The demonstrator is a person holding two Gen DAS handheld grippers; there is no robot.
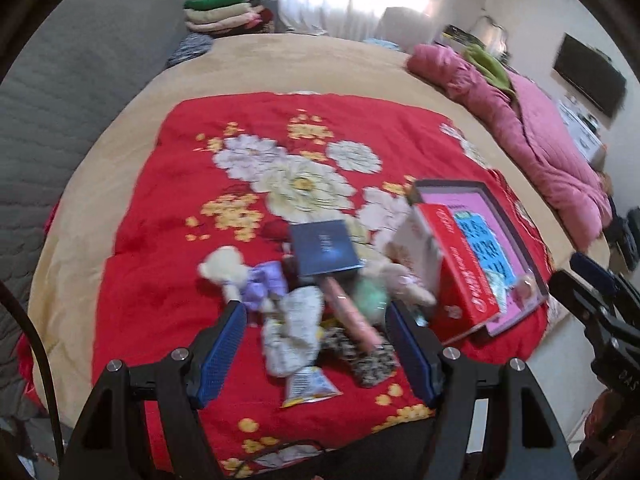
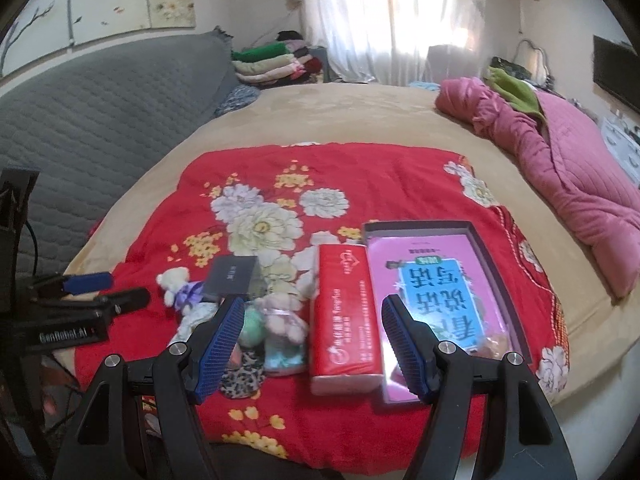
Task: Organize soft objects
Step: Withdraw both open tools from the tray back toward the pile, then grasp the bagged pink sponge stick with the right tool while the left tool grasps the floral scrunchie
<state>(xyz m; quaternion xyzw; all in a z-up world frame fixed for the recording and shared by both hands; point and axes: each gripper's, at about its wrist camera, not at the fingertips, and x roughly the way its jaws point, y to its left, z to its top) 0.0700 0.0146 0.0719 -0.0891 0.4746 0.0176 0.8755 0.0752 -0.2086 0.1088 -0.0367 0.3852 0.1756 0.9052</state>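
Both the left hand-held gripper (image 1: pixel 316 320) and right hand-held gripper (image 2: pixel 312 316) hover open and empty over the bed (image 2: pixel 344 112). Small plush toys (image 2: pixel 280 312) lie beside a red tissue pack (image 2: pixel 344 320)

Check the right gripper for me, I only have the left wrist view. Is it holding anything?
Observer: No. The right gripper is open with nothing between its pads.
Operator: Is the red pack inside the box?
Observer: No. The red pack lies on the blanket, along the left side of the box.
Operator: Any soft thing I might miss near the pink bear?
Observer: Yes. A light-blue item lies just on the near side of the pink bear.
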